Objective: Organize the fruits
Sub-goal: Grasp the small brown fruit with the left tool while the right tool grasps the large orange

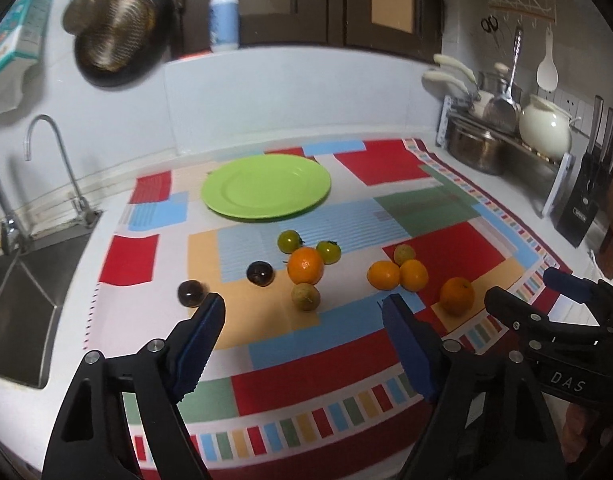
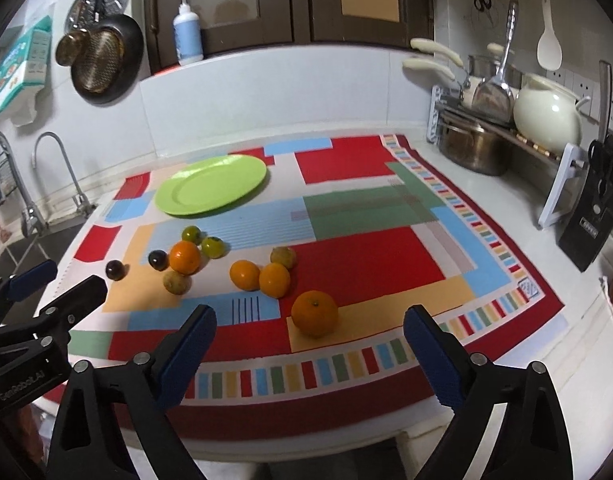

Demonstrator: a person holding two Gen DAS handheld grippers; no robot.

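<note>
A green plate (image 1: 266,188) (image 2: 210,185) lies bare at the back of a patchwork cloth (image 1: 358,364) (image 2: 358,264). Several fruits lie loose on the cloth in front of it: oranges (image 1: 305,265) (image 2: 314,313), two green tomatoes (image 1: 289,240) (image 2: 191,234), two dark plums (image 1: 192,293) (image 2: 115,269) and brownish round fruits (image 1: 306,297) (image 2: 175,282). My left gripper (image 1: 304,312) is open and empty above the near cloth, near the plum. My right gripper (image 2: 310,322) is open and empty, its fingers either side of the nearest orange, above it.
A sink (image 1: 22,300) with taps (image 1: 62,160) is at the left. A dish rack (image 2: 502,128) with pots, a cream pot (image 2: 546,116) and a knife block (image 2: 594,220) stand at the right. A pan (image 1: 118,36) hangs on the wall.
</note>
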